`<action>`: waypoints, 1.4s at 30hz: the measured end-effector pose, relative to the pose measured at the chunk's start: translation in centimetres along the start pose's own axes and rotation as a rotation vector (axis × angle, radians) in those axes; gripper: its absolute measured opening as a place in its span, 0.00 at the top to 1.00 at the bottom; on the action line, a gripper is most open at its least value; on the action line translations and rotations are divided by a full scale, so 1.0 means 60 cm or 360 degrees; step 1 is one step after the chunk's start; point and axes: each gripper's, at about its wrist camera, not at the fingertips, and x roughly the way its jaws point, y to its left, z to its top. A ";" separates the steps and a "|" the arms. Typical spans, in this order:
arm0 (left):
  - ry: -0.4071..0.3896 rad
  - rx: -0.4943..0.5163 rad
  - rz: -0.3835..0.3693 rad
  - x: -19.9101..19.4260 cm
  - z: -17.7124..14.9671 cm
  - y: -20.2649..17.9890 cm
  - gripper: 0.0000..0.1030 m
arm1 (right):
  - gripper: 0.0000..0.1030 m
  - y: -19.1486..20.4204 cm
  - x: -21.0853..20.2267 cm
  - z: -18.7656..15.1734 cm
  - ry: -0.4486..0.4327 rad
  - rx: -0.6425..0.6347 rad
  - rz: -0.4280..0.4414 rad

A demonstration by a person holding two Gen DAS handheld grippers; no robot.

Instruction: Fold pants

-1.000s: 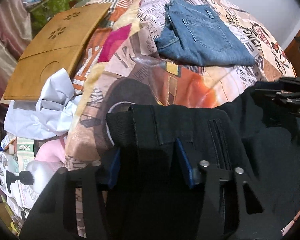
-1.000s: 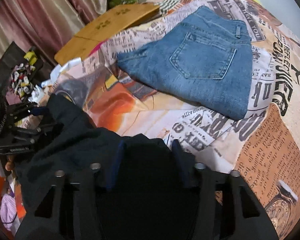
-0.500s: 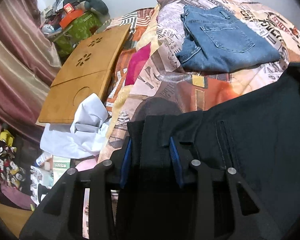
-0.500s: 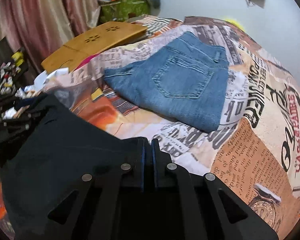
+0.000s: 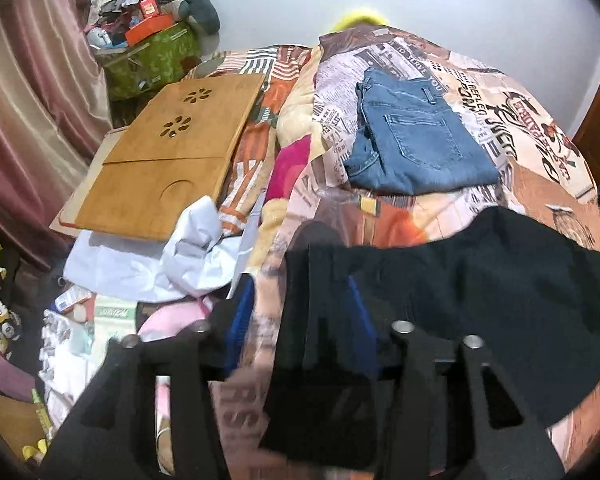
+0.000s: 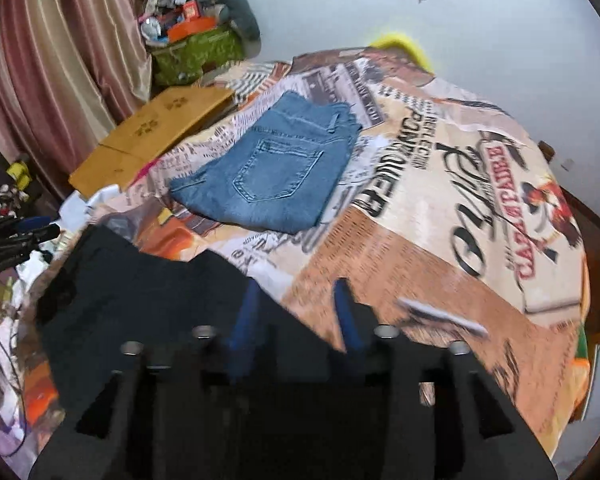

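While both jaws widen, left gripper (image 5: 300,312) and right gripper (image 6: 296,304) apparently release the black pants (image 5: 480,280).

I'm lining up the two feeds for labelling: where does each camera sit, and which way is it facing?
Left wrist: sits on the left tool, looking down its opening blue fingers at the dark black pants on the newspaper-print bedspread; only the tool shows.
Right wrist: sits on the right tool, fingers opening, angled down over the same pants; the left tool shows at its left edge.
Shared: folded blue jeans, flat wooden lap desk.
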 end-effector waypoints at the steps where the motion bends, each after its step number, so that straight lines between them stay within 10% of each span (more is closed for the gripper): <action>1: 0.0001 0.0011 0.0011 -0.012 -0.011 0.000 0.42 | 0.59 -0.002 -0.019 -0.011 -0.0011 -0.0002 -0.0004; 5: 0.0068 -0.0029 -0.0012 -0.025 -0.052 0.005 0.23 | 0.58 -0.007 -0.072 -0.052 -0.0045 0.0021 -0.0010; 13: 0.0337 -0.0214 -0.0086 0.010 -0.146 0.013 0.23 | 0.48 -0.010 -0.101 -0.159 -0.0017 0.0093 -0.0017; 22: 0.0327 -0.0191 -0.0003 0.026 -0.171 -0.026 0.57 | 0.48 -0.035 -0.040 -0.274 0.0186 0.0299 0.0041; 24: 0.0288 -0.0111 0.0116 0.017 -0.166 -0.034 0.81 | 0.47 -0.042 -0.043 -0.284 0.0149 0.0371 0.0079; 34: 0.0292 -0.0087 0.0135 0.008 -0.183 -0.009 0.80 | 0.47 -0.040 -0.042 -0.290 0.0146 0.0378 0.0077; 42: 0.0243 0.0060 0.0298 0.002 -0.176 -0.031 0.60 | 0.47 -0.038 -0.048 -0.275 0.0197 0.0371 0.0051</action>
